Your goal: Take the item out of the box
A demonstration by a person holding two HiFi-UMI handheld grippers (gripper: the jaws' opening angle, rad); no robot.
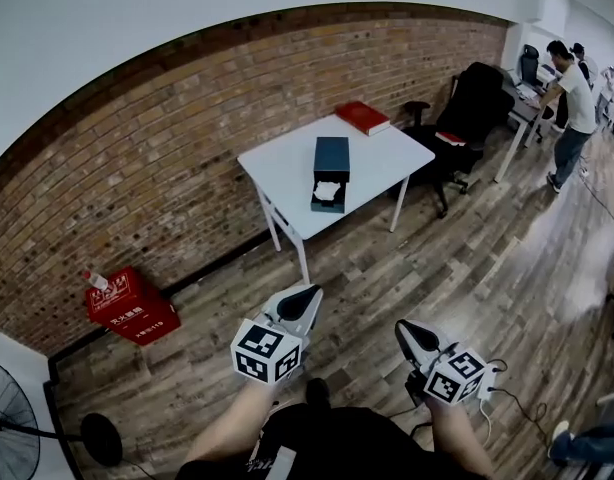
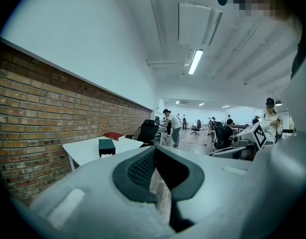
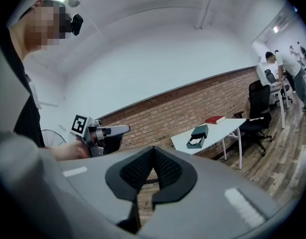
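Note:
A dark teal box (image 1: 330, 165) lies on the white table (image 1: 287, 168) by the brick wall, its tray slid out toward me with a white item (image 1: 328, 191) in it. The box also shows far off in the left gripper view (image 2: 106, 146) and the right gripper view (image 3: 198, 135). Both grippers hang over the wood floor, well short of the table. My left gripper (image 1: 309, 293) (image 2: 154, 149) is shut and holds nothing. My right gripper (image 1: 405, 326) (image 3: 153, 148) is also shut and holds nothing.
A red book (image 1: 362, 117) lies at the table's far corner. A black office chair (image 1: 467, 118) stands right of the table. A red floor box (image 1: 130, 306) and a fan (image 1: 12, 428) are at the left. People (image 1: 572, 98) stand at desks far right.

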